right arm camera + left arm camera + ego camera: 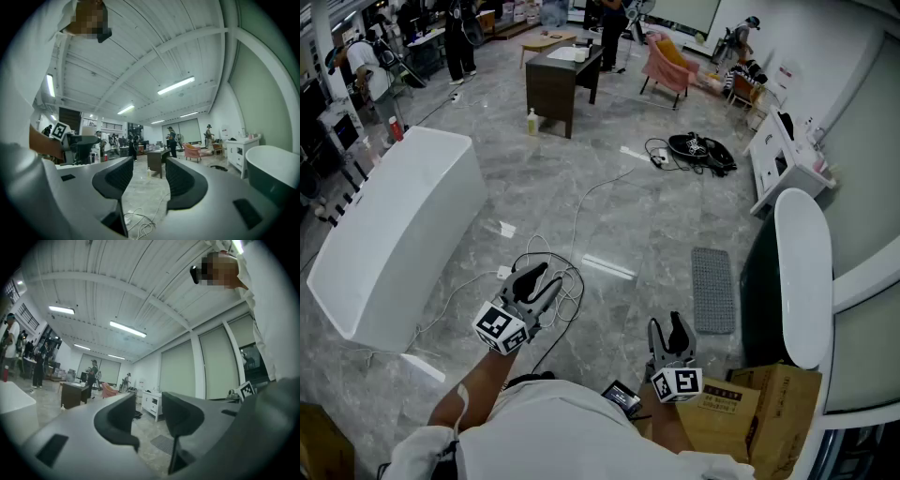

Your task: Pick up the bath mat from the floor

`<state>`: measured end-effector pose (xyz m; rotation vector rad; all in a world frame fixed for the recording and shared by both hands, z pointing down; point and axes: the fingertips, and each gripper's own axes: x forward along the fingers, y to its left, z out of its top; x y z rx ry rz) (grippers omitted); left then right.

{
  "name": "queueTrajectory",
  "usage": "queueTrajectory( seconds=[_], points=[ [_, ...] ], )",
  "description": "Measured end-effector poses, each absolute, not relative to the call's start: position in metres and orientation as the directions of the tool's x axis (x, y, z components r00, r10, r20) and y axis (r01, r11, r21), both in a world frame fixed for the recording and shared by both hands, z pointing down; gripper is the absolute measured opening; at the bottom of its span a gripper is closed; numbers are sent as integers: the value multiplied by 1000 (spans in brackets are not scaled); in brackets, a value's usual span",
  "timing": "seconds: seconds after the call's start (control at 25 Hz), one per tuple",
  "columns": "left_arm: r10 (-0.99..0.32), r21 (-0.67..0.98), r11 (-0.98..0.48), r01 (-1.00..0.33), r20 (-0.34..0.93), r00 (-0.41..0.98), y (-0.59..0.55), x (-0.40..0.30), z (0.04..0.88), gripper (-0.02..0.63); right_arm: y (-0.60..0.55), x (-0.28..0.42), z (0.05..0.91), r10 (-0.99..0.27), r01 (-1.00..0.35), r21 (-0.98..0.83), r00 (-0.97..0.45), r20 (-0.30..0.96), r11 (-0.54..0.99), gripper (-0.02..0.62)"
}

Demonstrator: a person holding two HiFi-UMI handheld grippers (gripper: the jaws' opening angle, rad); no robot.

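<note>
Head view: grey mat lies flat on floor, just beside tub, ahead of right gripper and untouched; left gripper hangs over a cable. Left gripper view: fingers spread, nothing between; mat low ahead. Right gripper view: fingers spread, empty; mat not shown. Handling, judged: light, soft, limp, textured face; pinch a near corner or short edge, expect drape.

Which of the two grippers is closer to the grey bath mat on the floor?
The right gripper, just beside the bath mat in the head view; the left gripper is farther off, over the tangled white cable.
</note>
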<state>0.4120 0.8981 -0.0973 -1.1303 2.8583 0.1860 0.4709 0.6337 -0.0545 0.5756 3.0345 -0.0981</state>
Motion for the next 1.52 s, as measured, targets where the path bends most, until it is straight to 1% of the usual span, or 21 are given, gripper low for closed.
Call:
queueTrajectory(
  seconds=[0.16, 0.36, 0.48, 0.6, 1.0, 1.52],
  points=[
    [-678, 107, 721, -685, -98, -729, 903, 419, -103, 170, 629, 466, -86, 324, 331, -55, -939, -114, 942, 236],
    [-705, 109, 694, -712, -99, -703, 901, 422, -107, 170, 657, 470, -84, 346, 352, -57, -934, -93, 934, 236],
    [-710, 59, 695, -716, -97, -697, 901, 427, -111, 169, 660, 482, -87, 354, 367, -63, -923, -153, 928, 238],
    [-719, 48, 687, -725, -99, -688, 901, 427, -111, 169, 658, 488, -90, 351, 368, -65, -918, -188, 928, 259],
    [-736, 40, 671, -740, -83, -672, 886, 428, -100, 169, 652, 487, -79, 311, 319, -39, -940, -141, 947, 259],
    [-753, 68, 652, -755, -60, -656, 866, 428, -93, 162, 619, 506, -66, 281, 291, -75, -952, -119, 954, 253]
  ],
)
